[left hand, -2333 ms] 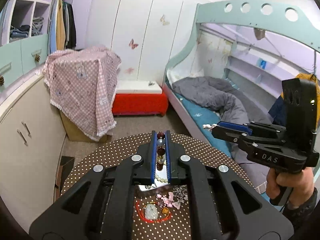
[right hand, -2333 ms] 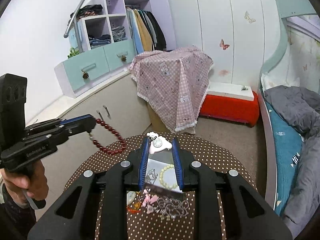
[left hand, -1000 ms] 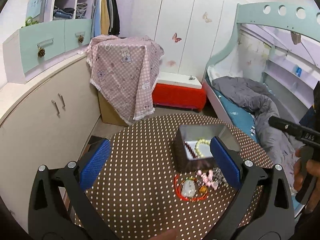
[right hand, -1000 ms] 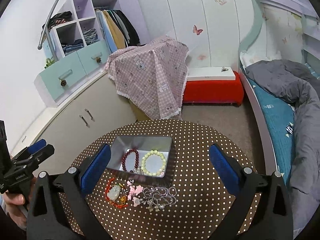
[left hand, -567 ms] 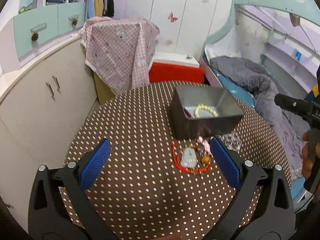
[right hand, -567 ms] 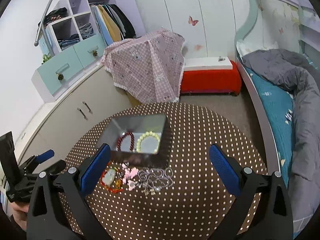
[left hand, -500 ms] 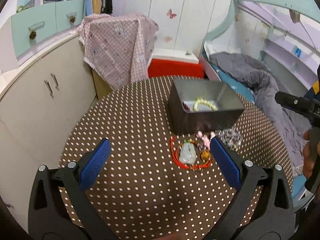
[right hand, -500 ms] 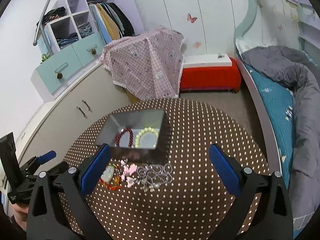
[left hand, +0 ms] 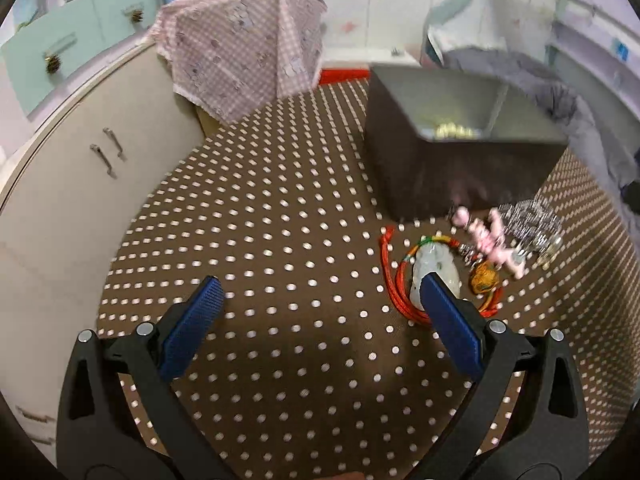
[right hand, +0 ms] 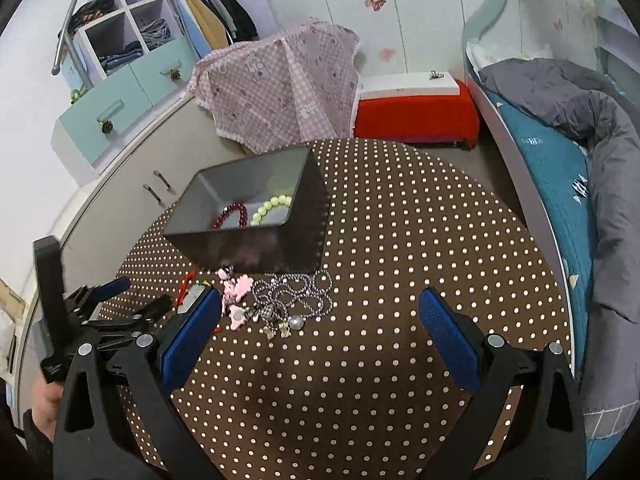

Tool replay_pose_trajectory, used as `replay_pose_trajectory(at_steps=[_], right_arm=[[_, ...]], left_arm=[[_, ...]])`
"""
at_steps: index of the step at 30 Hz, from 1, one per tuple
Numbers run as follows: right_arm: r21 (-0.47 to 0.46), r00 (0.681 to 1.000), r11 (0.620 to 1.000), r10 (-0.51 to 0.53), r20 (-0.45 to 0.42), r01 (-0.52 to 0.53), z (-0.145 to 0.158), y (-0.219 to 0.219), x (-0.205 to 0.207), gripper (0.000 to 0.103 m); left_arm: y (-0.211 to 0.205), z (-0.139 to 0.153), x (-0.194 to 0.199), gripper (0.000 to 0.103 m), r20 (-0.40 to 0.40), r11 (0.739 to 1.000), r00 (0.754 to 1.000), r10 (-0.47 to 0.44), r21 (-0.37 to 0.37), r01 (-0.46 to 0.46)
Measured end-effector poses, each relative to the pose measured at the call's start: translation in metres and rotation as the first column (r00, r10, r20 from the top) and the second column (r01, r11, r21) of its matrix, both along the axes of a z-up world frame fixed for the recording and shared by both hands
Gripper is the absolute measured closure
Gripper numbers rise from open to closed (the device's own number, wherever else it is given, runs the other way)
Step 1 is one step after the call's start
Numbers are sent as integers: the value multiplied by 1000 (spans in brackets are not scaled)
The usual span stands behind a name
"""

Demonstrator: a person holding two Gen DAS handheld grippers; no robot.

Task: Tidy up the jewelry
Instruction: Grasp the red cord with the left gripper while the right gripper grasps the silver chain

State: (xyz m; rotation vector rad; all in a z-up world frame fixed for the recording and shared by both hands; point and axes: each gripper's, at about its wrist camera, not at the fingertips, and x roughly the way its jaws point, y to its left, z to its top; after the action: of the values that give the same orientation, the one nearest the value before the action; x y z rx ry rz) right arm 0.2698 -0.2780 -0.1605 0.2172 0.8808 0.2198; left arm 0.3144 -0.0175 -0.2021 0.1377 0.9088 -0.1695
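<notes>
A dark grey box [right hand: 256,216] stands on the round dotted table [right hand: 400,240]; it holds a dark red bead bracelet [right hand: 229,216] and a pale green bead bracelet [right hand: 272,209]. In front of the box lie a jade pendant on a red cord [left hand: 434,270], a pink charm piece [left hand: 490,240] and a silver chain [right hand: 296,292]. My left gripper [left hand: 318,292] is open low over the table, its right fingertip over the pendant. My right gripper [right hand: 320,308] is open and empty above the table, just before the silver chain. The box also shows in the left wrist view [left hand: 460,160].
A beige cabinet [left hand: 80,184] curves round the table's left side. A pink checked cloth [right hand: 280,80] covers something behind the table, beside a red bench [right hand: 416,116]. A bed with a grey duvet [right hand: 580,128] runs along the right.
Both grippers have come down closer to the table. The left one has moved toward the jade pendant. The red bracelet the left held 2.3 s ago lies in the box.
</notes>
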Motion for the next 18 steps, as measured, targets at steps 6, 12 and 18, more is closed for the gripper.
replay_pose_trajectory(at_steps=[6, 12, 18], right_arm=[[-21, 1000, 1000, -3, -21, 3, -7, -5, 1, 8], [-30, 999, 1000, 0, -34, -1, -12, -9, -1, 8], [-33, 999, 999, 13, -37, -14, -12, -3, 2, 8]], left_arm=[[1, 0, 4, 6, 21, 1000, 1000, -4, -23, 5], [5, -1, 0, 10, 15, 999, 1000, -14, -34, 14], [13, -4, 1, 12, -1, 999, 1000, 7, -45, -7]])
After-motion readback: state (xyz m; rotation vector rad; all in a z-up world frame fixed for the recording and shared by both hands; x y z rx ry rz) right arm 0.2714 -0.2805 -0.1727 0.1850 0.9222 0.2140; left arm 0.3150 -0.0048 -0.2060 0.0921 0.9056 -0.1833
